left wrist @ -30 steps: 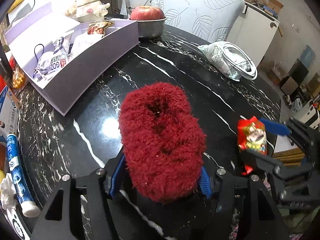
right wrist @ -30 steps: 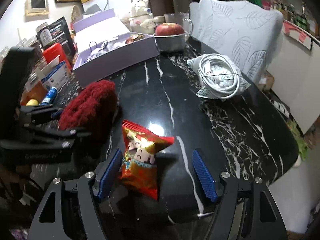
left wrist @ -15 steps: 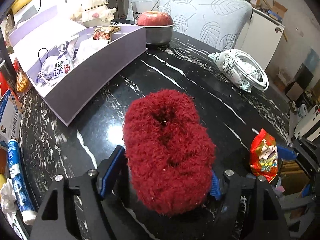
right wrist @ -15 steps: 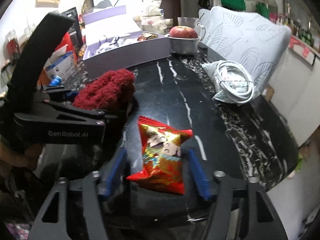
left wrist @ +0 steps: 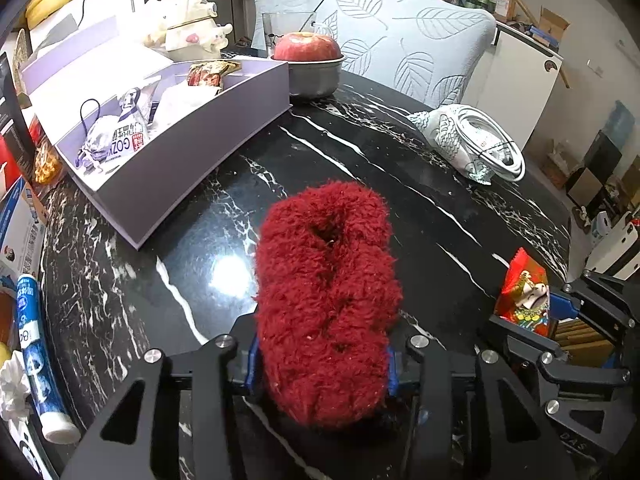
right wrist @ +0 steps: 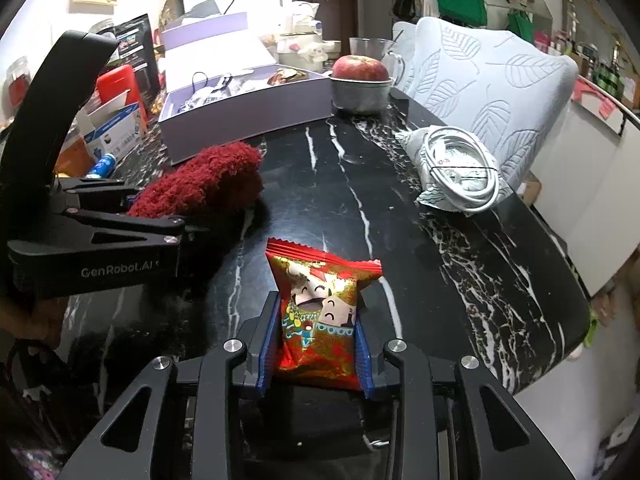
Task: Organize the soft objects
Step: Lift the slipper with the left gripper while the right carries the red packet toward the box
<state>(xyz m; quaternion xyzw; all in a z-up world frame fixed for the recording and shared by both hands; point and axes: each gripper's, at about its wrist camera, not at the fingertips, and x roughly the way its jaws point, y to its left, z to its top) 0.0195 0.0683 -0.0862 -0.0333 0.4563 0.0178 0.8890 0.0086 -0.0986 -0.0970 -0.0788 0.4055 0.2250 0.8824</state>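
Note:
My left gripper [left wrist: 320,360] is shut on a fluffy dark red slipper [left wrist: 326,296], which sticks forward over the black marble table [left wrist: 440,208]. The slipper also shows in the right wrist view [right wrist: 200,184], held by the left gripper [right wrist: 132,208]. My right gripper [right wrist: 316,340] is shut on a red and gold snack packet [right wrist: 320,308] at the table's near edge. The packet also shows in the left wrist view [left wrist: 524,296], at the right. An open lilac box [left wrist: 176,152] holding small pouches and packets stands at the back left.
A metal bowl with an apple [left wrist: 308,64] stands behind the box. A patterned pouch with a coiled white cable [left wrist: 472,144] lies at the right. A leaf-print cushion [left wrist: 400,40] is behind the table. A toothpaste tube [left wrist: 36,352] and boxes crowd the left edge.
Both grippers have closed: the left on the red slipper, the right on the snack packet. The right gripper's jaws were wide around the packet a second ago.

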